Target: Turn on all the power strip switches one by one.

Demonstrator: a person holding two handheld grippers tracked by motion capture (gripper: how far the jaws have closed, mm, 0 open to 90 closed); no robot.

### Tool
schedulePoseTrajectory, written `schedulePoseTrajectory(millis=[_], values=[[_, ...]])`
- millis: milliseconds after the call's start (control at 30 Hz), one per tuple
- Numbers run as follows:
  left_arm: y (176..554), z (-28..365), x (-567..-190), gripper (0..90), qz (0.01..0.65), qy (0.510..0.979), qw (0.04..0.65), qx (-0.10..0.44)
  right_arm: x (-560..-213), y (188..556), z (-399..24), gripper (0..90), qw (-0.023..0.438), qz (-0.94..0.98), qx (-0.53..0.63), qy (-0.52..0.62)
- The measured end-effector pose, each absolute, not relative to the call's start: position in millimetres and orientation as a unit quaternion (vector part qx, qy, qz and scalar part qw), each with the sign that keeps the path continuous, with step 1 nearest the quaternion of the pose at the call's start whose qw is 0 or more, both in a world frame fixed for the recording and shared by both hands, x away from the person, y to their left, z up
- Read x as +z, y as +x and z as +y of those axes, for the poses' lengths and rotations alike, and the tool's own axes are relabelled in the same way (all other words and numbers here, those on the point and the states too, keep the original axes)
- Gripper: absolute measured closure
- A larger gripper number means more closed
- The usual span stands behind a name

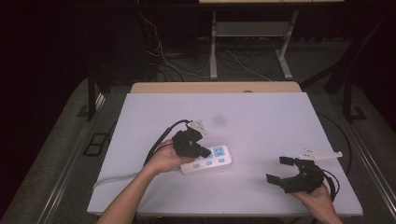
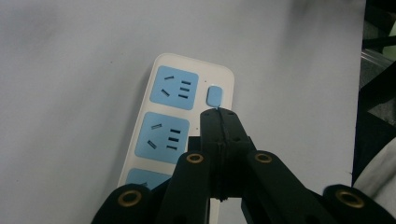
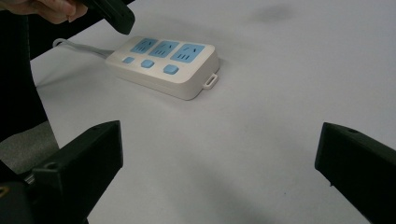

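Your left gripper [image 1: 201,151] hangs over the power strip [image 1: 208,160] with its jaws pressed fully together and nothing between them; in the left gripper view the joined tips [image 2: 219,116] sit just short of the blue switch [image 2: 214,95] at the strip's far end, at about twelve o'clock from the tips. Whether they touch it cannot be told. You appear to be on the switch-pressing step, using the closed jaws as a single poking finger. The next move, as it looks, calls for a short, straight push onto that switch, keeping the tips off the blue socket face [image 2: 173,87] at ten o'clock.

The strip lies flat on the white table [image 1: 261,116], left of centre, its grey cable [image 1: 109,178] trailing toward eight o'clock.

Your right gripper [image 1: 281,171] rests well apart, at about four o'clock from the strip, jaws spread wide and empty. In the right gripper view the strip [image 3: 163,65] lies at eleven o'clock, far beyond the two black fingers [image 3: 79,158].
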State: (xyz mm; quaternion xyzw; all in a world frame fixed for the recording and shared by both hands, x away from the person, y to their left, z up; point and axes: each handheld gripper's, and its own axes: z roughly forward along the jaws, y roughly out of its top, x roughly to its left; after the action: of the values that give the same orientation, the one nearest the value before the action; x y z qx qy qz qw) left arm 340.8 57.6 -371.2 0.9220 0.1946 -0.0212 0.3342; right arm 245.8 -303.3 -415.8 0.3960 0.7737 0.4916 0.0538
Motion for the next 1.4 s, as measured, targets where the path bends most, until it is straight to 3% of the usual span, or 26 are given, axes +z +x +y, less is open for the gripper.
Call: schedulePoseTrajectory(millis=[1400], values=[[343.4, 45.7, -403.8, 89.5, 0.192, 0.931, 0.308, -0.032, -416.2, 245.4, -302.5, 1.0, 0.052, 0.777, 0.489, 0.393]])
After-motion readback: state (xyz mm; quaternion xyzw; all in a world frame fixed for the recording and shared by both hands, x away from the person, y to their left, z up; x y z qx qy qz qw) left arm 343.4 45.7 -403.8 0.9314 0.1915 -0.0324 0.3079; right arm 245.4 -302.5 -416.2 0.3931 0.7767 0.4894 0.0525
